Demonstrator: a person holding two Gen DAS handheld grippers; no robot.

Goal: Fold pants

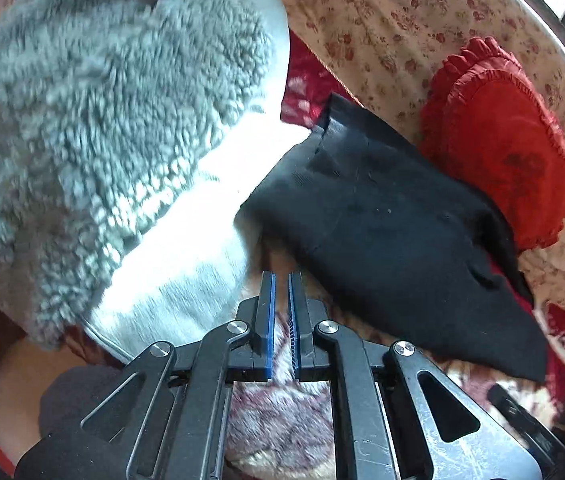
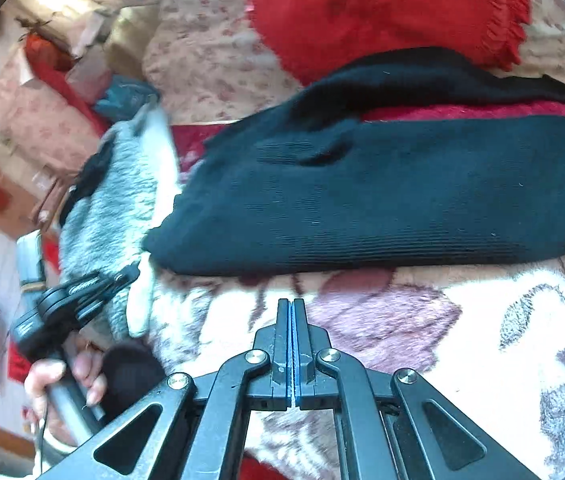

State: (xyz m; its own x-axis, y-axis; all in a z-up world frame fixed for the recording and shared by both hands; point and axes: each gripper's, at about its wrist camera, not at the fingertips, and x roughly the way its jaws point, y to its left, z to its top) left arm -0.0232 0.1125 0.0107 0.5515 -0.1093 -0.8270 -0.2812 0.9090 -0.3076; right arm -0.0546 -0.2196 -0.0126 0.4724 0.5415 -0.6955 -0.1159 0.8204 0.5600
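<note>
The black pants (image 2: 382, 196) are seen folded on the bed (image 2: 422, 320), partly cut off at the right. The left gripper (image 1: 281, 280) is held with jaws narrowly apart, empty; the right gripper (image 2: 292, 304) jaws are pressed together on nothing.

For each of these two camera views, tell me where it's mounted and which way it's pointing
Left wrist view: sits on the left hand-held gripper, looking along its slightly parted fingers over the floral blanket at the fluffy grey jacket and black pants; no hand shows.
Right wrist view: sits on the right hand-held gripper, fingers closed and empty, facing the black pants across the blanket; the person's left hand holding the other gripper shows at lower left.
Both share the pants, the jacket and the red pillow.
</note>
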